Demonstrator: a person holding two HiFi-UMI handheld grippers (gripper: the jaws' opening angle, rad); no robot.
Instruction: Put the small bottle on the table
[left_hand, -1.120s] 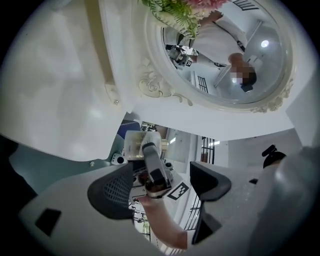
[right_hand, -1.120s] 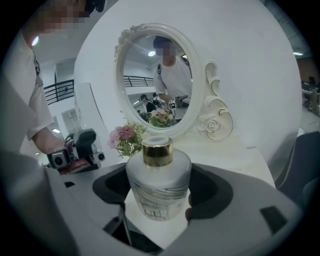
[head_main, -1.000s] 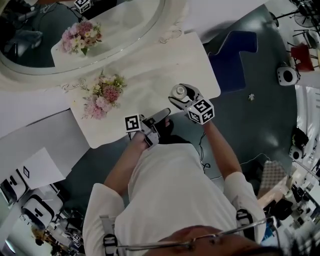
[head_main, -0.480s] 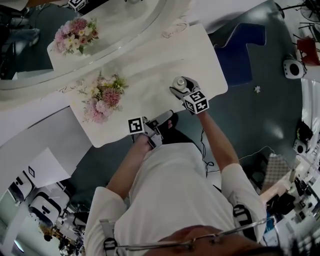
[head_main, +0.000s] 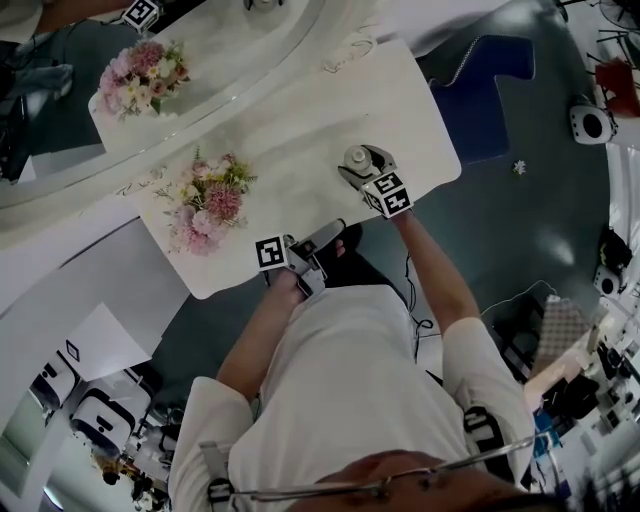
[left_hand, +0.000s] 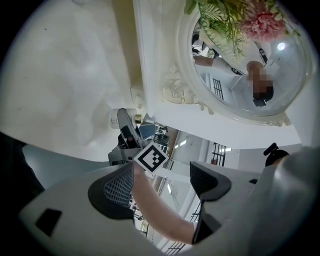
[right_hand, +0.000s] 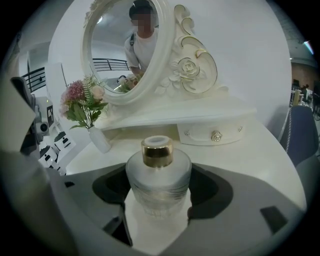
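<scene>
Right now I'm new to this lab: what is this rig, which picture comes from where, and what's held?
No robot: a person holds a claw in each hand. One picture looks down from a camera on their head; the other two come from cameras on the claws. The right claw is shut on a small frosted bottle with a gold cap, over a white dressing table bearing a mirror and flowers. The left claw is open and empty.

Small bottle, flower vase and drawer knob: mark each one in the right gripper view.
small bottle (right_hand: 158, 185), right gripper view, on its frosted glass body.
flower vase (right_hand: 100, 140), right gripper view, on its white side.
drawer knob (right_hand: 216, 135), right gripper view, on its middle.
</scene>
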